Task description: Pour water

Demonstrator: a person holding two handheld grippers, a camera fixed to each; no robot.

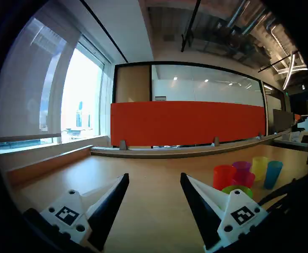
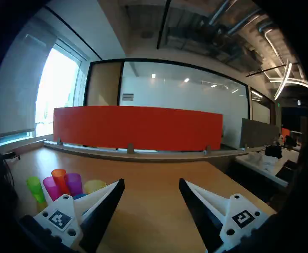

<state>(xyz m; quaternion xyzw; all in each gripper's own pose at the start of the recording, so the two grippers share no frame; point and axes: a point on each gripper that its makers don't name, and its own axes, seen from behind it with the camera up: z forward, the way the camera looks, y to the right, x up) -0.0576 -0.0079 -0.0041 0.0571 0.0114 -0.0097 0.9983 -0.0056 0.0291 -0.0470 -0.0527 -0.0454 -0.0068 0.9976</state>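
A cluster of coloured plastic cups stands on the wooden table (image 1: 154, 211). In the left gripper view an orange cup (image 1: 223, 176), a purple cup (image 1: 241, 167), a yellow cup (image 1: 259, 167), a teal cup (image 1: 273, 173) and a green cup (image 1: 237, 190) sit to the right of my left gripper (image 1: 154, 187), whose fingers are open with nothing between them. In the right gripper view a green cup (image 2: 35, 188), a magenta cup (image 2: 51, 187), an orange cup (image 2: 60, 178), a purple cup (image 2: 74, 183) and a yellow cup (image 2: 94, 186) sit left of my open right gripper (image 2: 151, 187).
An orange divider panel (image 1: 187, 123) runs along the table's far edge. A wooden ledge (image 1: 48, 162) borders the window side. A neighbouring desk (image 2: 263, 162) with dark objects lies to the right, past the table edge.
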